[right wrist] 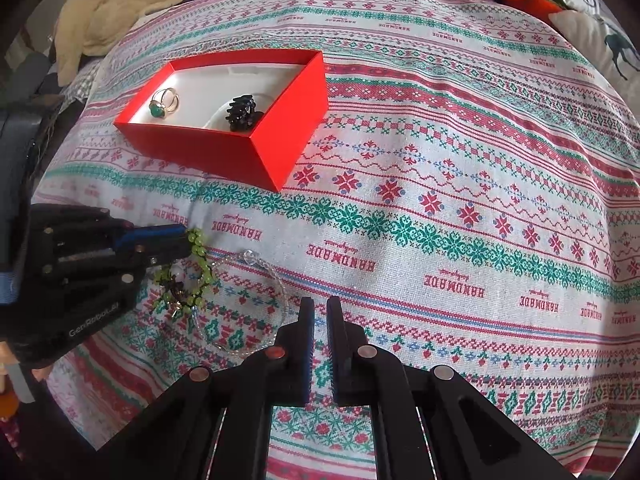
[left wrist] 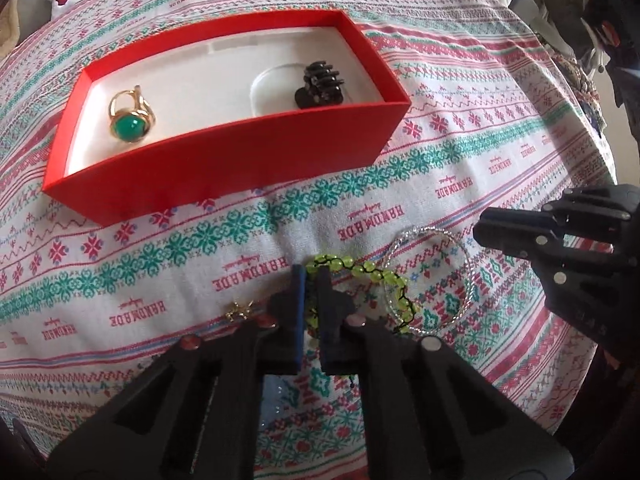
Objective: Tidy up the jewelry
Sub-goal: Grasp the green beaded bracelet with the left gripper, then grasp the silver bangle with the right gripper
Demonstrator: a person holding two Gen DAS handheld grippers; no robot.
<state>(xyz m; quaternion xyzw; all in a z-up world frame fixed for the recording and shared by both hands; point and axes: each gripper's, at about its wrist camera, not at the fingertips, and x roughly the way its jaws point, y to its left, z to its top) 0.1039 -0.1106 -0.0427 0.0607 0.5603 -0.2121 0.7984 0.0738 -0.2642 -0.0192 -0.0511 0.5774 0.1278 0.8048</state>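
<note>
Green bead bracelet [left wrist: 360, 276]: pinched in closed left gripper [left wrist: 312, 276], near cloth's [left wrist: 500, 128] front edge; right gripper [right wrist: 319, 304] closed, empty

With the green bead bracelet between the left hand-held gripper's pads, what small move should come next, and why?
Probably a short lift. The left hand-held gripper looks shut on the green bead bracelet, which still lies on the tablecloth and overlaps the silver bangle. Raising it first should free it from the bangle before carrying it to the red box, which already holds the ring and the hair clip.
</note>
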